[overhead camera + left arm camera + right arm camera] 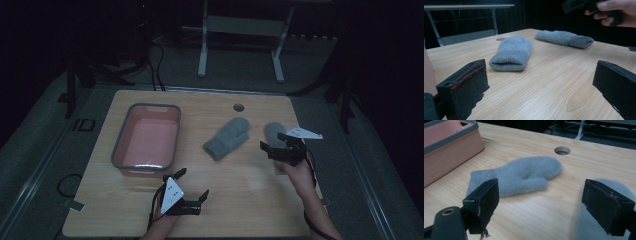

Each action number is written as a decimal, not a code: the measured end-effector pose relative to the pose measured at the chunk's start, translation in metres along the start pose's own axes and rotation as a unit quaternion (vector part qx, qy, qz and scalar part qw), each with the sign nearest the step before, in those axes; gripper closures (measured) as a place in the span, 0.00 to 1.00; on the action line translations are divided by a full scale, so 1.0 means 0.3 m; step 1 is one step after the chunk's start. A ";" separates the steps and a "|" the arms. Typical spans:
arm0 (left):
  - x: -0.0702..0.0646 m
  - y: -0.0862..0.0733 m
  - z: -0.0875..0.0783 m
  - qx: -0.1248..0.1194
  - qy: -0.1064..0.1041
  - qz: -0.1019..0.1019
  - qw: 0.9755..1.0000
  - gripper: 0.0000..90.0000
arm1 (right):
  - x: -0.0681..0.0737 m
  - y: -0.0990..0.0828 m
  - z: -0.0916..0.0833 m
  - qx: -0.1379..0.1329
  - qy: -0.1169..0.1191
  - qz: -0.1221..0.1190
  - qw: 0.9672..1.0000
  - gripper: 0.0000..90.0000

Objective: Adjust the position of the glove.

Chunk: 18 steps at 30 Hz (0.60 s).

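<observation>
Two grey mittens lie on the wooden table (240, 170). The first mitten (227, 138) rests near the table's centre, cuff toward the near left and rounded tip toward the far right, its thumb on the right side. In the left gripper view this mitten (512, 53) shows its open cuff toward the camera; in the right gripper view it (520, 176) lies flat between the jaws' line of sight and the far edge. The second mitten (273, 132) lies just to the right of the first, apart from it, partly covered by the right gripper in the high view; in the left gripper view it (564, 38) stretches across the far right of the table with its ribbed cuff to the right.

The right gripper (280, 145) is held just above the second mitten, jaws spread wide and grasping nothing; in the right gripper view (539, 202) a blurred grey patch of that mitten sits beneath the right-hand jaw. The left gripper (192, 185) hovers over the near left part of the table, well apart from both mittens, its jaws likewise released and empty, as the left gripper view (539, 85) confirms.

A pink basin with a grey rim (120, 145) stands at the left of the table, beside the first mitten. A round cable hole (238, 107) pierces the table at the far edge.
</observation>
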<state>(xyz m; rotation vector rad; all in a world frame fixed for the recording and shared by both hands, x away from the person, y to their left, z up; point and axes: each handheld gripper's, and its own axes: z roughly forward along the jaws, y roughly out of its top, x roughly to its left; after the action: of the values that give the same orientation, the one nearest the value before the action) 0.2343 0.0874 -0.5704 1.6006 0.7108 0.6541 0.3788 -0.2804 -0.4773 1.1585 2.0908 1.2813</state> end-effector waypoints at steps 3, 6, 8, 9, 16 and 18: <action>0.000 0.000 0.000 0.000 -0.001 0.000 1.000 0.00 | 0.013 0.033 0.062 0.003 0.006 -0.013 1.000 0.16; 0.002 0.000 0.000 0.000 0.000 -0.002 1.000 0.00 | 0.024 0.060 0.123 0.010 0.011 -0.027 1.000 0.19; 0.002 0.000 0.000 -0.001 0.000 -0.004 1.000 0.00 | 0.026 0.066 0.139 0.013 0.011 -0.030 0.999 0.19; 0.002 0.000 0.000 -0.001 0.001 -0.004 1.000 0.00 | 0.029 0.082 0.185 0.019 0.027 -0.029 0.999 0.19; 0.002 0.000 -0.001 -0.001 0.000 -0.002 1.000 0.00 | 0.023 0.099 0.334 0.038 0.046 -0.038 0.997 0.23; 0.003 0.000 -0.001 -0.001 -0.001 -0.004 1.000 0.00 | 0.024 0.096 0.372 0.043 0.050 -0.042 0.997 0.24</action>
<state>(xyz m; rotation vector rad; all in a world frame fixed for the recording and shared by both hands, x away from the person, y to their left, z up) 0.2347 0.0883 -0.5704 1.5948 0.7146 0.6471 0.4660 -0.2100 -0.5057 1.0487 2.2627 1.2447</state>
